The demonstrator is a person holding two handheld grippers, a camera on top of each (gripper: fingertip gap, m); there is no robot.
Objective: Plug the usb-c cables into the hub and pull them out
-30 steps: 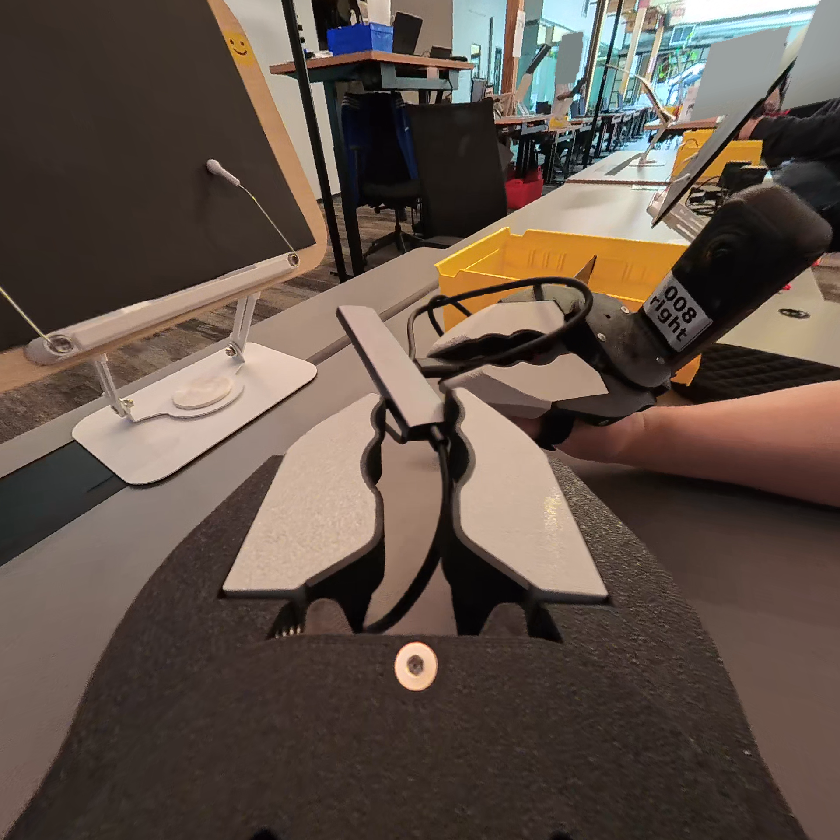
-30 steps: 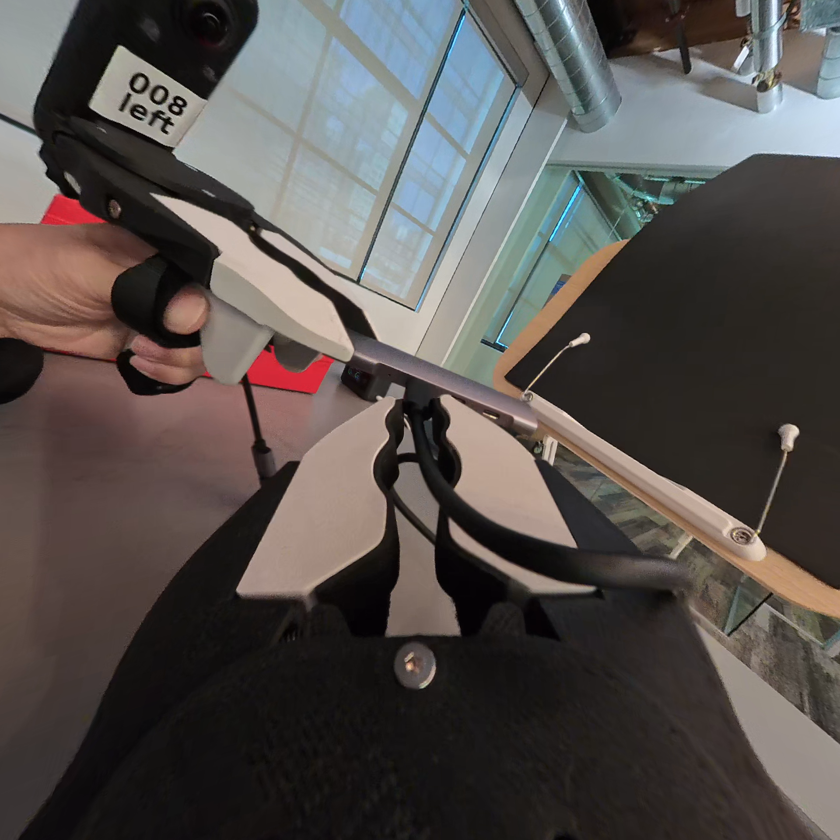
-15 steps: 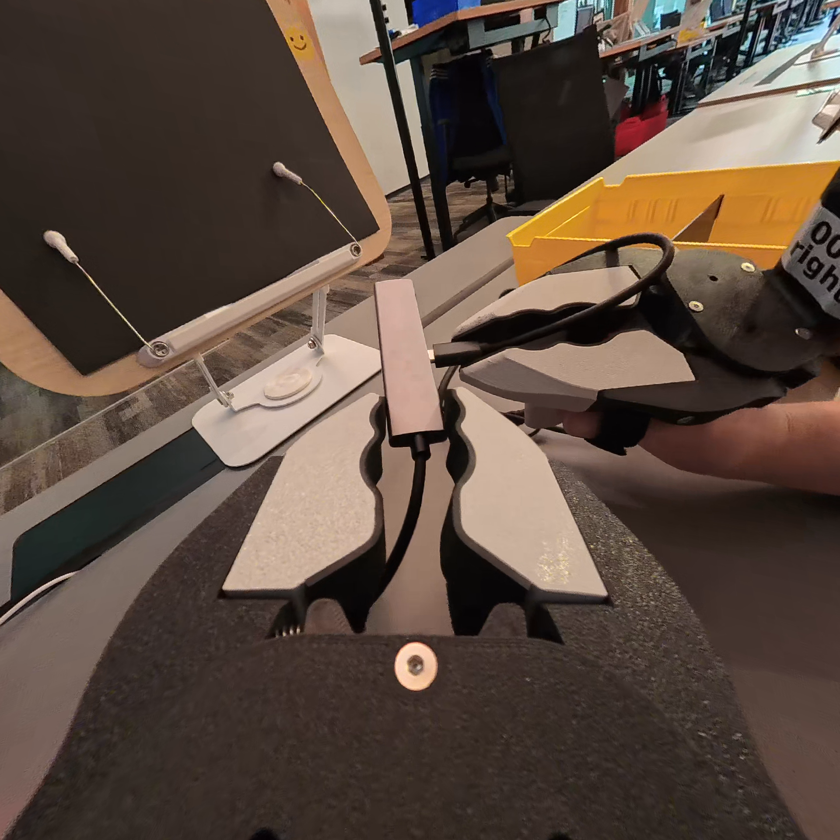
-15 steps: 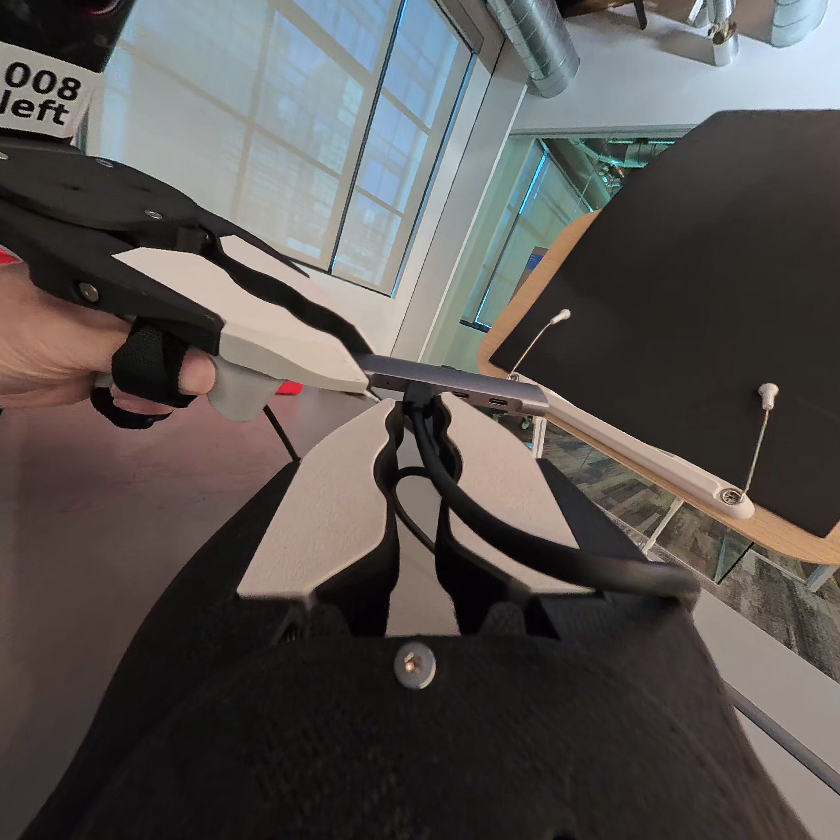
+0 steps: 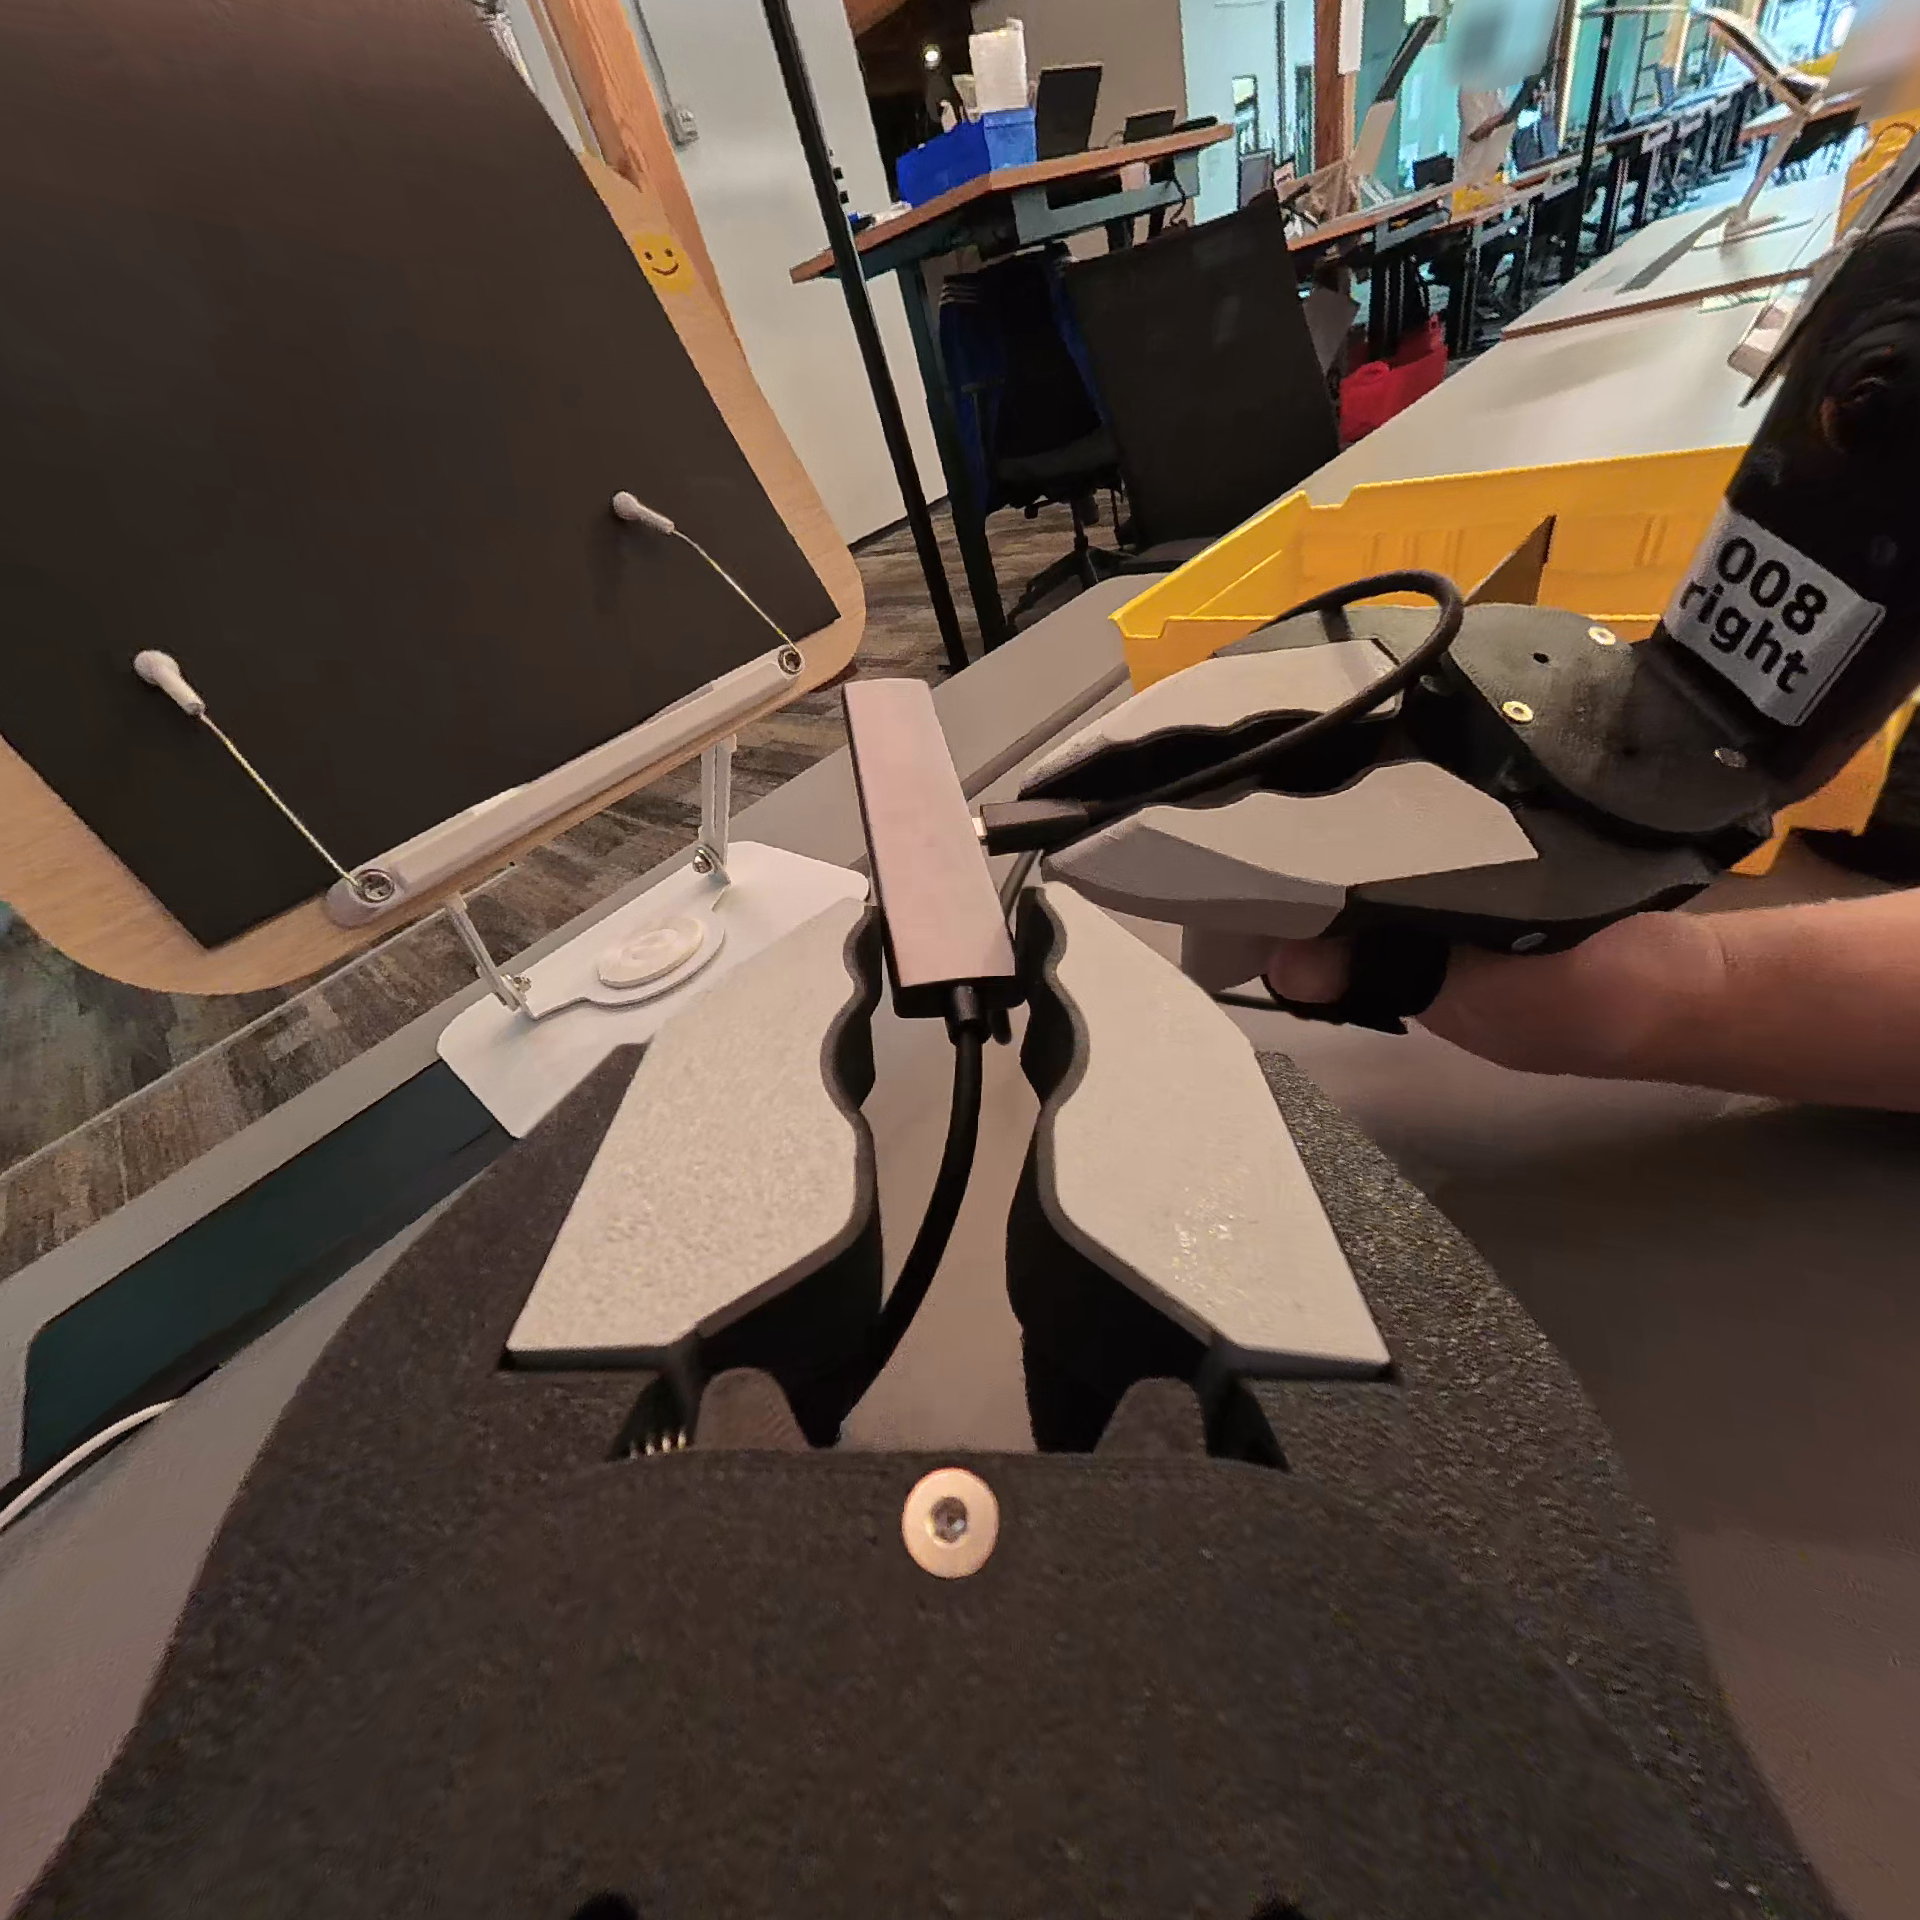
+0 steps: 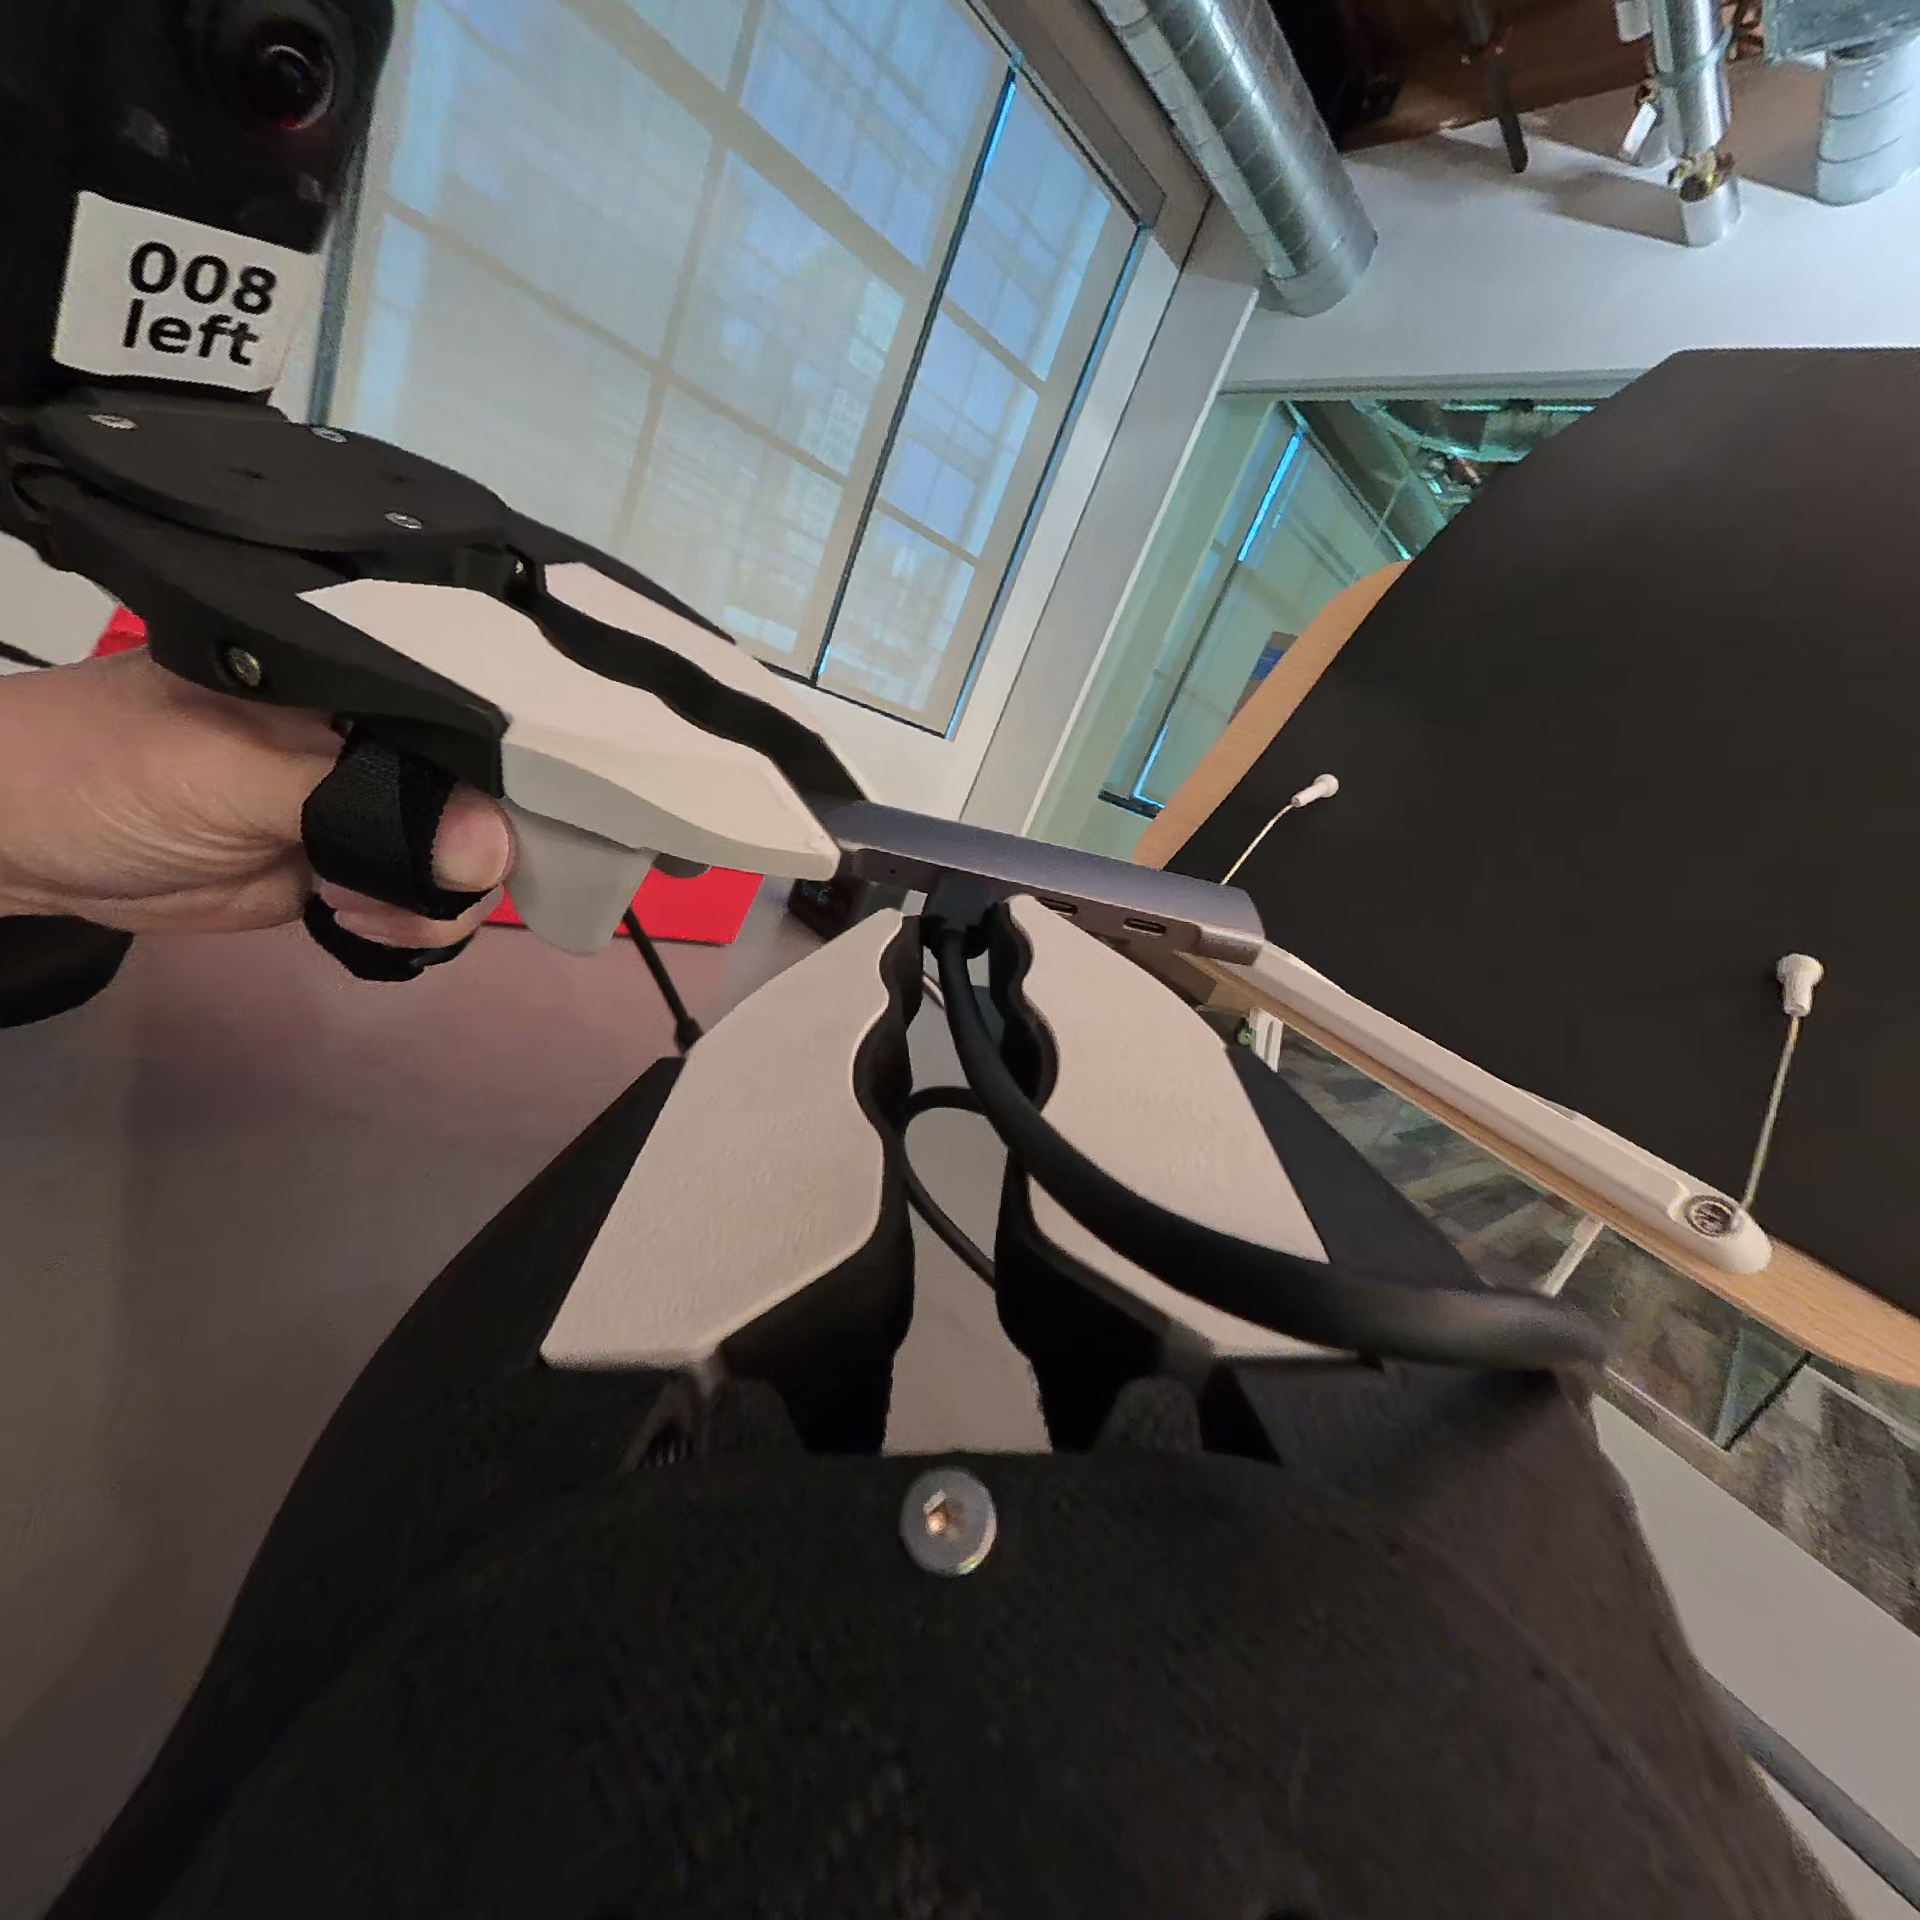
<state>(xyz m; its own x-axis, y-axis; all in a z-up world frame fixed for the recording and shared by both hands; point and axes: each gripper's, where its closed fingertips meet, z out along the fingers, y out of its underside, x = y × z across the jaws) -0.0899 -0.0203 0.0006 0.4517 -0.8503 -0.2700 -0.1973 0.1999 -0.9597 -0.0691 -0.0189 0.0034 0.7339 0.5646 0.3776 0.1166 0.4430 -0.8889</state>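
Note:
My left gripper [image 5: 948,935] is shut on the near end of a dark grey hub [image 5: 920,821] that points away from me above the table. The hub's own black lead [image 5: 951,1143] runs back between my fingers. My right gripper [image 6: 958,923] is shut on the black plug [image 6: 961,902] of a usb-c cable [image 6: 1143,1236]. The plug meets the hub's [image 6: 1049,883] long side, with two empty ports to its right. In the left wrist view the right gripper [image 5: 1039,816] comes in from the right; the plug [image 5: 1039,821] touches the hub's edge and a sliver of metal tip shows.
A black board on a wooden, white-footed stand [image 5: 644,945] is at the left, close behind the hub. A yellow bin [image 5: 1403,561] sits behind the right gripper. The grey table [image 5: 1662,1299] lies below. A person's hand [image 5: 1558,987] holds the right gripper.
The hub has swung from tilted left to pointing straight away, and both grippers have shifted together. The plug has stayed at the hub's side; both grips are unchanged.

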